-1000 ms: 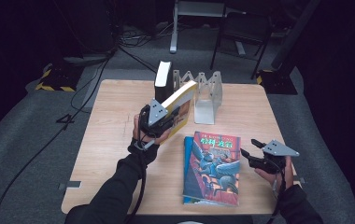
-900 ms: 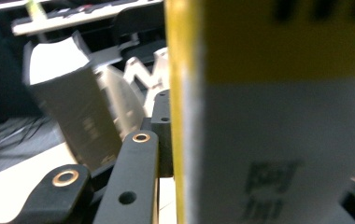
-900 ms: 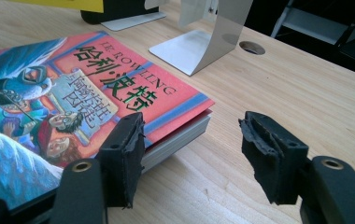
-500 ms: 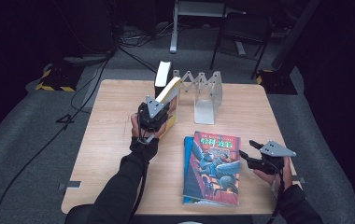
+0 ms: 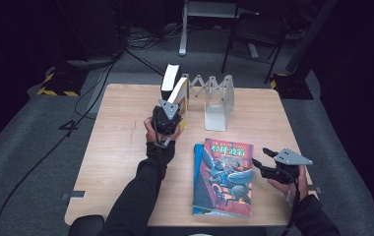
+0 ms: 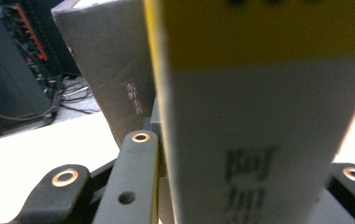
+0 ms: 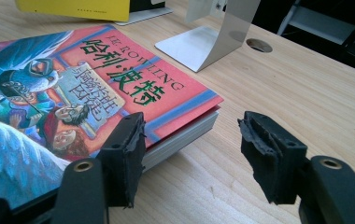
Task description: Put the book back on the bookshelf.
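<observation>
My left gripper [image 5: 173,114] is shut on a yellow-and-white book [image 5: 181,98], held by its spine [image 6: 259,116] with one jaw on each side. The book stands nearly upright and leans toward a dark grey book [image 5: 169,77] [image 6: 110,74] at the left end of a metal rack [image 5: 218,98]; I cannot tell whether they touch. A colourful illustrated book [image 5: 224,177] [image 7: 73,84] lies flat at the front right. My right gripper [image 5: 260,157] [image 7: 199,154] is open beside that book's right edge, its left pad by the book's corner.
The wooden table [image 5: 121,137] has bare room on its left half. The rack's silver base plate [image 7: 194,46] sits just beyond the flat book. Chairs, cables and a metal stand are on the floor behind the table.
The left hand has carried the yellow book left and down toward the dark book, and it now stands closer to upright. The right gripper has stayed put.
</observation>
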